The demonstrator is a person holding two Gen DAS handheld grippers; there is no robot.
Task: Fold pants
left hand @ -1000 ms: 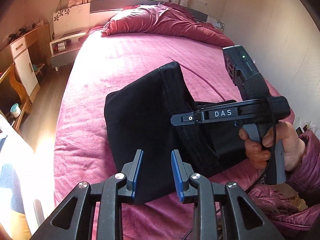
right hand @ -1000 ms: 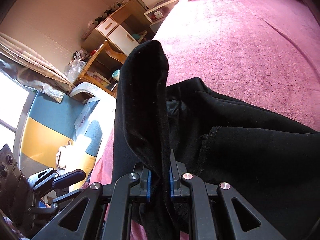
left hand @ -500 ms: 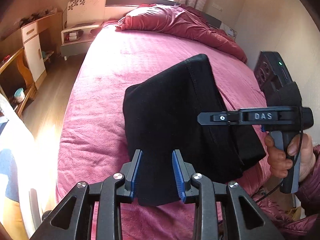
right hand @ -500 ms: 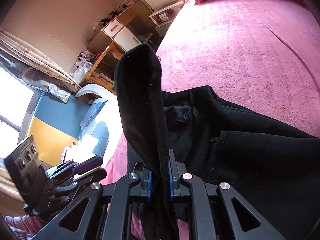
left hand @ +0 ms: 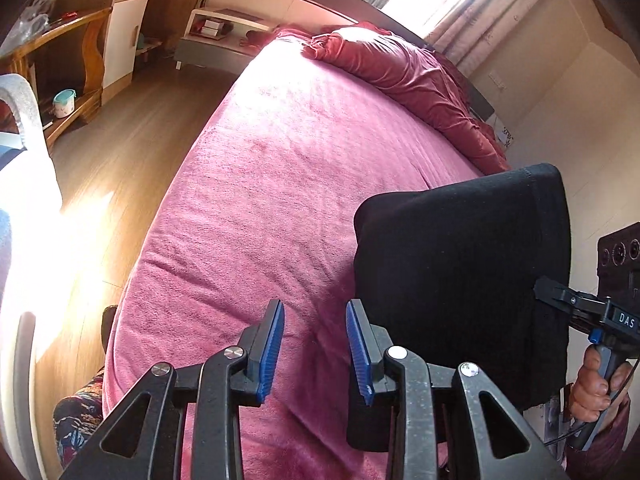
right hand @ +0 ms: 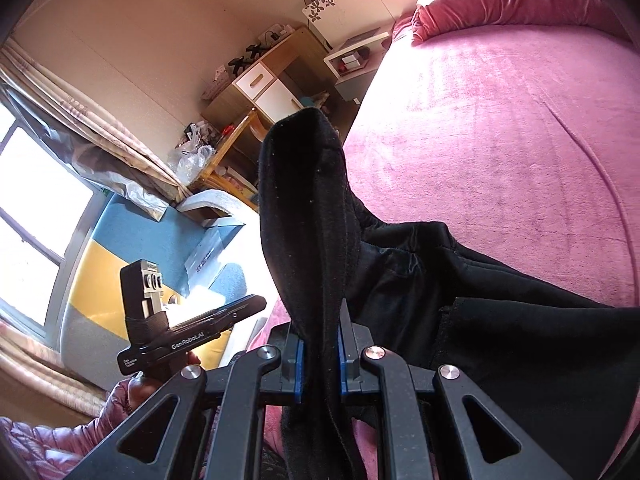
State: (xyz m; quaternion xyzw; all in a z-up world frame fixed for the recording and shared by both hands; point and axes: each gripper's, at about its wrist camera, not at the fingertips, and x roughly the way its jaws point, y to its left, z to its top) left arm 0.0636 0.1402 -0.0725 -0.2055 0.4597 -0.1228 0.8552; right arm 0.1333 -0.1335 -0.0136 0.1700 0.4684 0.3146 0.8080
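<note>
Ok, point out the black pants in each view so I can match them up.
Left wrist view: the pants hang at the right, lifted over the bed, beside the open left gripper.
Right wrist view: the pants rise up the centre, clamped in the right gripper, and spread to the lower right.
Shared landmark: the white nightstand by the head of the bed.
</note>
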